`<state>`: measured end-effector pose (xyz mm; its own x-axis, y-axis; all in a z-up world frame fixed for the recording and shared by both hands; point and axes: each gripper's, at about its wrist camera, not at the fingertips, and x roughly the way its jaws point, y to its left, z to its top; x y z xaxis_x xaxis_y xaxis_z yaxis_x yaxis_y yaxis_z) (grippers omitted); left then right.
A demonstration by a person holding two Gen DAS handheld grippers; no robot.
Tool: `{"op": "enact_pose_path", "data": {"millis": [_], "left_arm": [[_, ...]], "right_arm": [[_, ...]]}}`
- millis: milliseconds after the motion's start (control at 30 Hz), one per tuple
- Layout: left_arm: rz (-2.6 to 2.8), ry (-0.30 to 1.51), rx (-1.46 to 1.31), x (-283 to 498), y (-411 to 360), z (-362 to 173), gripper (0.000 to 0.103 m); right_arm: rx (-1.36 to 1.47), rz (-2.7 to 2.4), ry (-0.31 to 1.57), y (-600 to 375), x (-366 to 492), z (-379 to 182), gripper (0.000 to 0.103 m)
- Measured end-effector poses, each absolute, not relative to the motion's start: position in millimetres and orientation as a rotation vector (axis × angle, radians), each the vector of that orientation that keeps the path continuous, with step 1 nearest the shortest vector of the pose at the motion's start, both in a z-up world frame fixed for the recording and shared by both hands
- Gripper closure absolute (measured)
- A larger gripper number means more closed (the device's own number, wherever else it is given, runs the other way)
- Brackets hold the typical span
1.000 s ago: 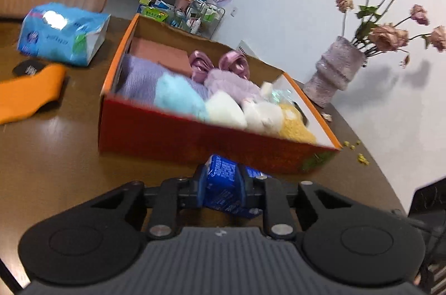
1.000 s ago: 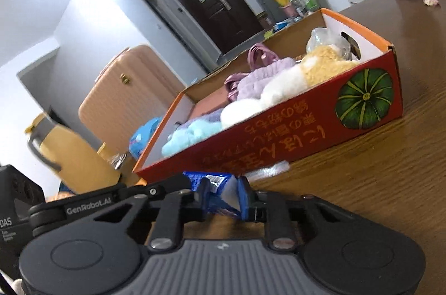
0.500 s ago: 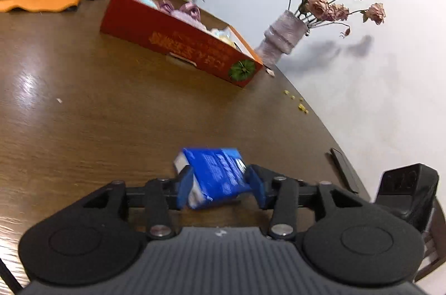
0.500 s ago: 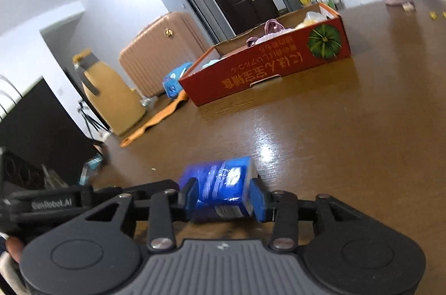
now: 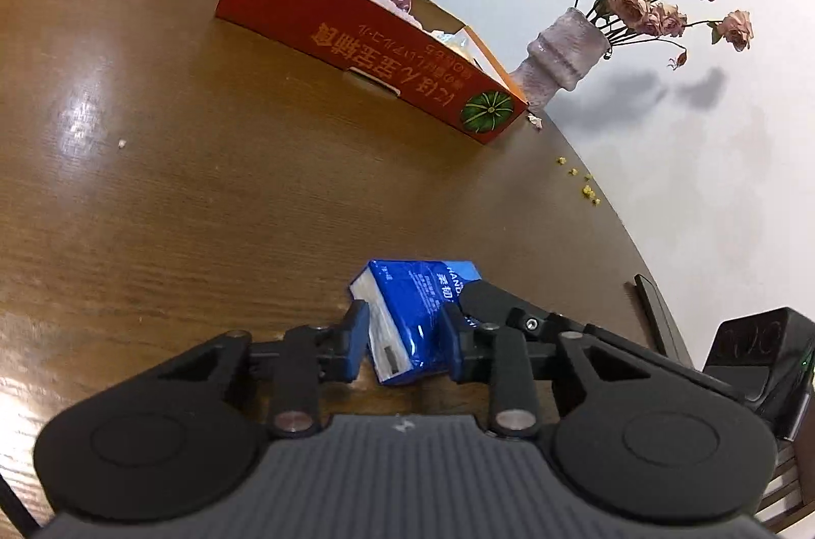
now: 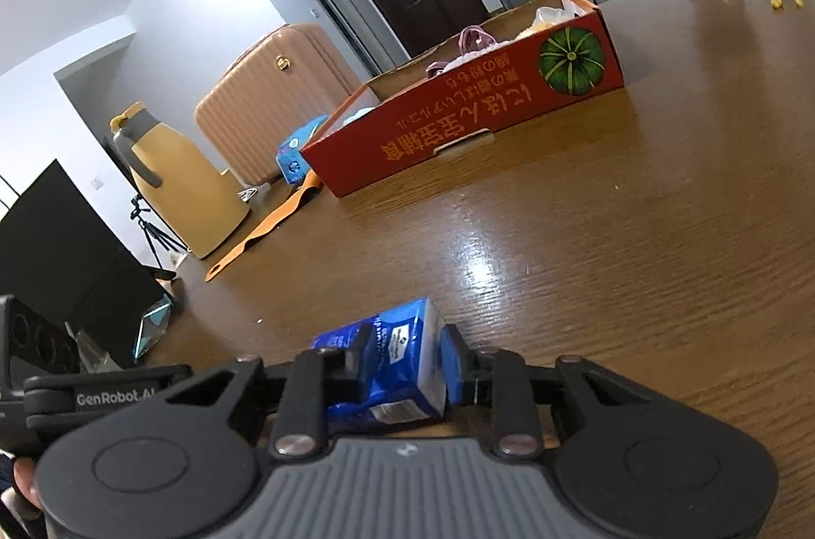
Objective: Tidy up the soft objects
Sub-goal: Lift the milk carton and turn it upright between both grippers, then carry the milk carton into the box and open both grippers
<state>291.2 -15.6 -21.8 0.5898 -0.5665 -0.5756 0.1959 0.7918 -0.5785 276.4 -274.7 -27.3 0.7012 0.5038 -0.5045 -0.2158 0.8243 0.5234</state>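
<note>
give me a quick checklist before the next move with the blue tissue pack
1. Left gripper fingers on both sides of the blue tissue pack: ok.
2. Right gripper fingers on the same pack: ok.
3. Pack lifted off the wooden table: cannot tell.
4. Table bare between pack and red cardboard box: ok.
5. Free room inside the box: cannot tell, only the tops of the soft items show.
</note>
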Motion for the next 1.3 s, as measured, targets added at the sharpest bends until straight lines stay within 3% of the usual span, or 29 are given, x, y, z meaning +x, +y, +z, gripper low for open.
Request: {"op": "enact_pose_path", "data": {"millis": [167, 333, 467, 633, 833, 1200, 1300], "left_arm": [[-0.502, 0.745, -0.484, 322.5, -20.3, 1.5, 0.075], [-0.556, 0.578, -0.39, 401.2, -43.8, 54.1, 0.075], [-0.566, 0.567, -0.349, 477.4, -65.2, 69.3, 0.075], [-0.528, 0.638, -0.315, 543.6, -76.2, 49.1, 0.075], [-0.517, 0.681, -0.216, 549.3, -75.2, 26.4, 0.074], [-0.463, 0.616, -0.184, 513.5, -60.2, 62.3, 0.07], [-0.432, 0.603, -0.174, 488.4, -49.2, 73.3, 0.069]], "right_arm": [[0.463, 0.426, 0.618, -283.9, 295.8, -7.4, 0.081], [0.392, 0.41, 0.471, -294.8, 353.5, 44.0, 0.081], [0.345, 0.348, 0.41, -302.4, 426.6, 70.1, 0.081], [0.318, 0.315, 0.478, -301.3, 501.9, 58.1, 0.081], [0.27, 0.32, 0.536, -295.0, 519.7, 32.0, 0.079], [0.229, 0.307, 0.492, -295.2, 492.6, 59.1, 0.077], [0.19, 0.308, 0.474, -295.0, 468.8, 76.9, 0.071]]}}
